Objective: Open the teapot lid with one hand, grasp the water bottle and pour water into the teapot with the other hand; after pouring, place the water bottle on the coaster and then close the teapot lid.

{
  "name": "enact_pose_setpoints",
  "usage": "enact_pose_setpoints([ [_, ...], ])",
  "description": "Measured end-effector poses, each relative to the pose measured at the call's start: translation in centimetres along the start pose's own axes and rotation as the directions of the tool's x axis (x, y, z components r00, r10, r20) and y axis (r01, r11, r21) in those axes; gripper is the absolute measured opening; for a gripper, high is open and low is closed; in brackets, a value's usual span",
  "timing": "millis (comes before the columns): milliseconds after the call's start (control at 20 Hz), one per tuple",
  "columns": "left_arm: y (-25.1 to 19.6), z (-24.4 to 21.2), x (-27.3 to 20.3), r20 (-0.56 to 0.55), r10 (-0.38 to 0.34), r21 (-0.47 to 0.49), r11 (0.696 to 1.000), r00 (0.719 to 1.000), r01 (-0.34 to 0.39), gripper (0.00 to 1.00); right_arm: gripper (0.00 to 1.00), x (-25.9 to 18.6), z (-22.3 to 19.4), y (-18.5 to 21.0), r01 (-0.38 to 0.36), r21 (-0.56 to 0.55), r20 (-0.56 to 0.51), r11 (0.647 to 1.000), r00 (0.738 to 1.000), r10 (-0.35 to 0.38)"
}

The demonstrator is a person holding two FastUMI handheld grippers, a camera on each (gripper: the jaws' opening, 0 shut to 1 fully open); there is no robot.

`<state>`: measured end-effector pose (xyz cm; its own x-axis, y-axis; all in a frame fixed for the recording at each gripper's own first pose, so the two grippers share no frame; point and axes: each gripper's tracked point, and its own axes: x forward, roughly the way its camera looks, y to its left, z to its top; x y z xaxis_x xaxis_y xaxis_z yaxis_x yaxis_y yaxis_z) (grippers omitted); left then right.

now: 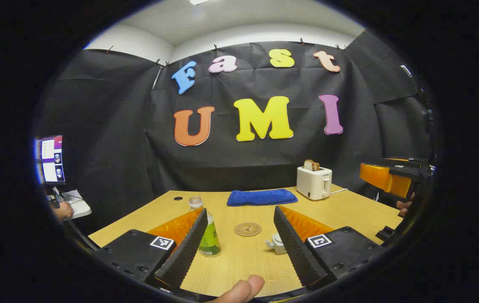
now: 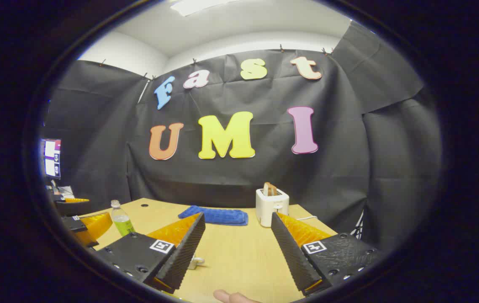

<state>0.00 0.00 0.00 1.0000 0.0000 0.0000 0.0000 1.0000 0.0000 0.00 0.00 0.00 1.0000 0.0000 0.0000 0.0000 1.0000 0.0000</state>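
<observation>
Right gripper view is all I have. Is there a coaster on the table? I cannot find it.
Observer: Yes. In the left gripper view, a round coaster lies on the table, in front of the blue towel.
Operator: Where is it from the bottle?
Observer: To the right of the bottle in that view, apart from it.
Operator: And the teapot?
Observer: The small white teapot stands just right of the coaster, partly hidden.
</observation>
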Motion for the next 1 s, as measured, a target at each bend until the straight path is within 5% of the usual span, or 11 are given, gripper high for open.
enact_pose_setpoints([
  [1000,4.8,-2.1,2.2,-0.052,0.060,-0.043,0.997,0.997,-0.062,0.99,0.94,3.2,-5.5,1.2,-0.062,-0.004,-0.112,0.998,0.992,0.061],
])
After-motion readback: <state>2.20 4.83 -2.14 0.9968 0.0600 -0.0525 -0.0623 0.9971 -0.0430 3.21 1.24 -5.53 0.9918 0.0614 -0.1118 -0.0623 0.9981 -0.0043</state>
